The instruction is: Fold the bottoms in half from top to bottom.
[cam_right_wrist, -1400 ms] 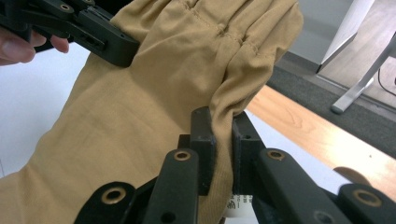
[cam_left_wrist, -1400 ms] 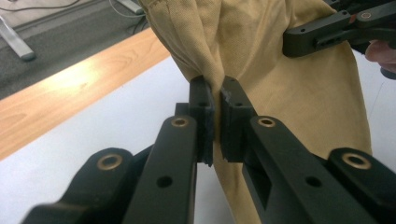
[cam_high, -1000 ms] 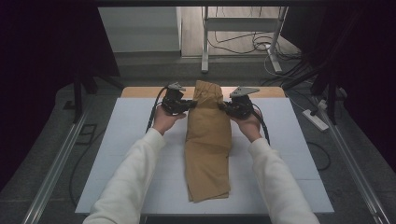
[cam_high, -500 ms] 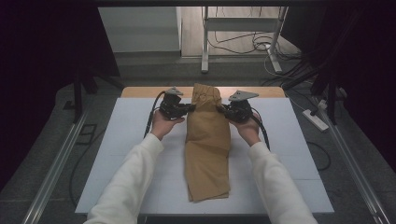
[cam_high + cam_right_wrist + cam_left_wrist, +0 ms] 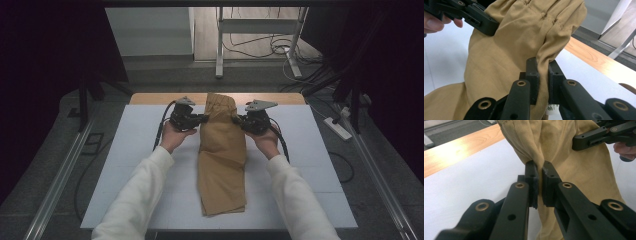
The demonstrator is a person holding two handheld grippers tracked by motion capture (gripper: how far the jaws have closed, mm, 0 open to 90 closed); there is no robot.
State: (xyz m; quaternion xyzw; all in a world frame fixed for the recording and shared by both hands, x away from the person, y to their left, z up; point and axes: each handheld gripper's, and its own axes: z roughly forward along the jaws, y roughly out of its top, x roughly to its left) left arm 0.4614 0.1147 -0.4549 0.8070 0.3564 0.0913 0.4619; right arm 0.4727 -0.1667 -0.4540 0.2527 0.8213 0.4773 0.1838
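**Both grippers pinch the tan trousers at the far end**

The tan trousers [image 5: 222,155] lie lengthwise down the white mat [image 5: 125,165] on the desk [image 5: 150,98]. The left gripper [image 5: 202,119] has its fingers [image 5: 532,182] clenched on the cloth's left edge; the right gripper [image 5: 236,120] grasps the opposite edge, fingers [image 5: 533,72] clamped on a fold. Held at matching spots, the far end looks lifted, probably to fold it towards the near end. Beyond the trousers, cables [image 5: 260,42] lie across the floor.
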